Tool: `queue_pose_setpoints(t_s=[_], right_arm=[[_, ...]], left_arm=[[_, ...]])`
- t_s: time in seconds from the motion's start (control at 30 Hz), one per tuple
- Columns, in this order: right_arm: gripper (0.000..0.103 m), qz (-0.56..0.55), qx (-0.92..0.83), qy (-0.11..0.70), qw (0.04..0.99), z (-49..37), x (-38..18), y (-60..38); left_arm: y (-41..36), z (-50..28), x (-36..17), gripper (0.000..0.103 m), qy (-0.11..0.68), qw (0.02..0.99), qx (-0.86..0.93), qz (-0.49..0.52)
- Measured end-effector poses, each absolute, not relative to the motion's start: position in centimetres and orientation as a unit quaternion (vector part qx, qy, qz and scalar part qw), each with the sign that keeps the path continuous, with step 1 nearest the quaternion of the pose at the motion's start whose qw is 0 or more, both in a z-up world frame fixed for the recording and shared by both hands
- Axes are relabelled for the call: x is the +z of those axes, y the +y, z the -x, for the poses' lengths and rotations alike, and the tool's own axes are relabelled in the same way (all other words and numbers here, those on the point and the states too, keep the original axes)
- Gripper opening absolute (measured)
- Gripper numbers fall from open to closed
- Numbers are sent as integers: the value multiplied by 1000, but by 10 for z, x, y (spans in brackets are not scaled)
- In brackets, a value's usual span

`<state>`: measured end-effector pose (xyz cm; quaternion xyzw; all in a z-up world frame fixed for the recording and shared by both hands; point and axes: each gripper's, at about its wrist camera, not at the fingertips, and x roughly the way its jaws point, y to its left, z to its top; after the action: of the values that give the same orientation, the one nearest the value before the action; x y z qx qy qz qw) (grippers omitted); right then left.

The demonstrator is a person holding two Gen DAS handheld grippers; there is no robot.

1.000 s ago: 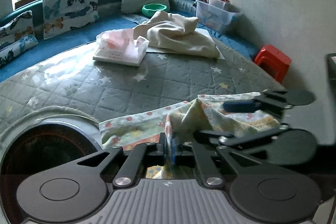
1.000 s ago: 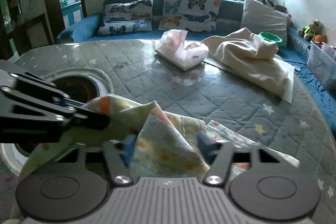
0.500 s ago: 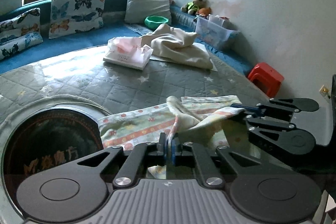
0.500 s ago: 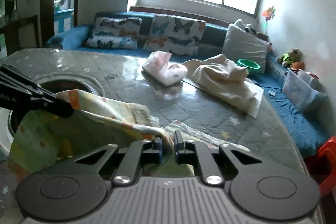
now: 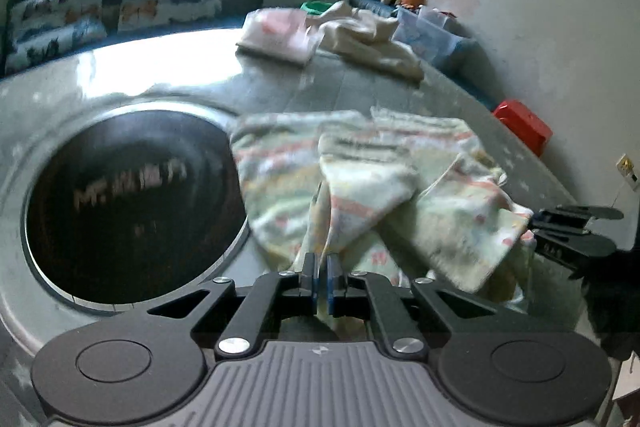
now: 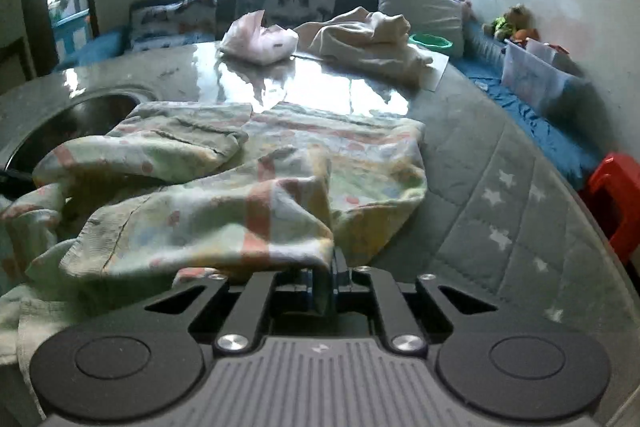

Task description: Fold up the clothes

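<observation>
A pale garment (image 5: 360, 163) with pastel stripes and dots lies rumpled on the grey quilted table (image 6: 500, 195), partly lifted at its near side. In the left wrist view, my left gripper (image 5: 322, 269) is shut on a thin fold of the garment's near edge. My right gripper (image 6: 322, 277) is shut on another corner of the garment (image 6: 280, 155), which drapes over its fingers. That right gripper (image 5: 536, 231) also shows at the right edge of the left wrist view, holding the corner up off the table.
A dark round recess (image 5: 128, 199) is sunk in the table left of the garment. A pink bag (image 6: 260, 39) and a cream garment (image 6: 368, 43) lie at the far side. A red stool (image 6: 616, 199) stands right of the table, a clear bin (image 6: 532, 75) on the blue bench.
My right gripper's jaws, open around the cloth a second ago, have shut on it. Both grippers have drawn back and apart with the garment, which now lies more spread out.
</observation>
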<state>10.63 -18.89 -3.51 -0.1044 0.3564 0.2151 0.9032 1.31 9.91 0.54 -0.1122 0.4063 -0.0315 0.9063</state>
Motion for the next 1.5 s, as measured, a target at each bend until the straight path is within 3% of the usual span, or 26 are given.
queue_pose_setpoints(t_s=[0.97,1.03,1.1,1.17,1.2,1.27,1.33,1.43,1.5], right_arm=[[8,246,376,304,840,-87,-35,17],[11,254,376,296,841,-83,-32,15],[34,260,373,283,844,-80,-27,12],[48,261,372,270,849,-78,-22,11],[49,260,374,264,850,-77,-20,11],[49,258,378,253,852,-77,-15,12],[47,256,382,241,855,-77,-11,12],[34,269,392,236,848,-78,-14,21],[14,266,394,237,847,-78,-14,22]], left_arm=[[249,98,4,4,355,889,192,213],[247,96,12,10,350,894,186,208],[245,88,19,18,345,900,180,195],[239,73,24,33,343,907,164,178],[236,65,27,37,342,911,156,170],[230,48,30,46,342,917,142,151],[223,29,31,50,345,920,128,133],[213,1,24,53,359,920,121,104],[210,-11,19,53,363,920,116,88]])
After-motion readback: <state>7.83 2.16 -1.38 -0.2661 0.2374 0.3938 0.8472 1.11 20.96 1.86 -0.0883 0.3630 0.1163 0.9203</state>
